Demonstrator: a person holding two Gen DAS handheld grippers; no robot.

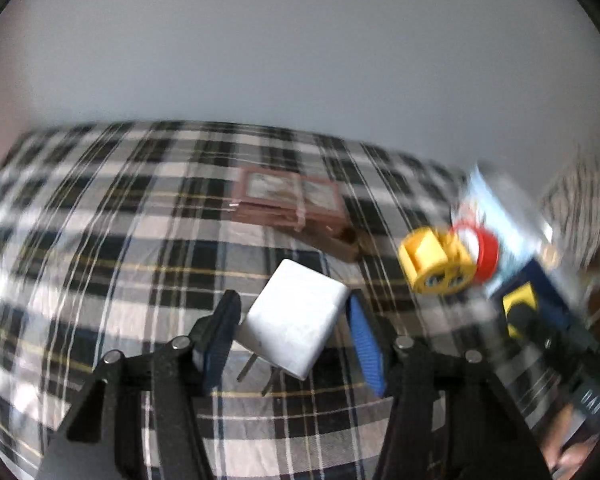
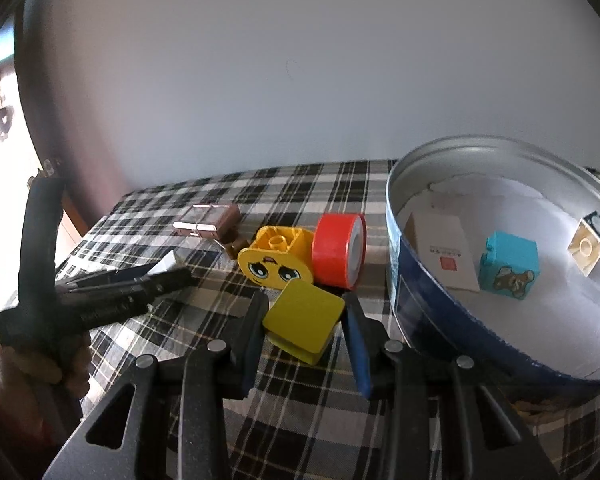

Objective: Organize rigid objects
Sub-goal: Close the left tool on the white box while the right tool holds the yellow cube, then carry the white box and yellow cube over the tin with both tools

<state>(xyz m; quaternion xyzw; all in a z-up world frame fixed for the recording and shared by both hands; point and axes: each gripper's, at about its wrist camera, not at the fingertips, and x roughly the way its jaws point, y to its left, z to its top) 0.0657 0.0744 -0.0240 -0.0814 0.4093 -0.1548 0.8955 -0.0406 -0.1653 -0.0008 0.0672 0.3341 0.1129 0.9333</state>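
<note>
Two handheld grippers are seen over a table covered in black-and-white checked cloth (image 2: 300, 420), each filmed from its own wrist camera.

Nearest in the right view, the right gripper (image 2: 305, 320) is closed on a plain yellow plastic building block (image 2: 303, 322), its blue pads pressed to the block's two sides. The block is carried clear of the cloth, judged to be on its way into the round blue-walled metal tin (image 2: 428, 320) just to its right. Three pieces already lie inside the tin: a white card with a red stamp (image 2: 446, 256), a turquoise block printed with a bear (image 2: 510, 266) and a cream block with a dark blue face (image 2: 590, 246), so the tin appears to serve as the collecting place.

Nearest in the left view, which is blurred, the left gripper (image 1: 290, 330) is set around a white cube-shaped plug adapter (image 1: 294, 316) with two metal prongs pointing down towards the cloth. The pads seem to touch its sides; a firm grip cannot be confirmed.

Further back, near the tin, a yellow block with a cartoon face (image 2: 276, 264) is seen touching a roll of red tape (image 2: 340, 250) stood on edge. Beyond these, a brown rectangular case with a clear lid (image 2: 208, 222) rests untouched, judged still to be sorted.
</note>
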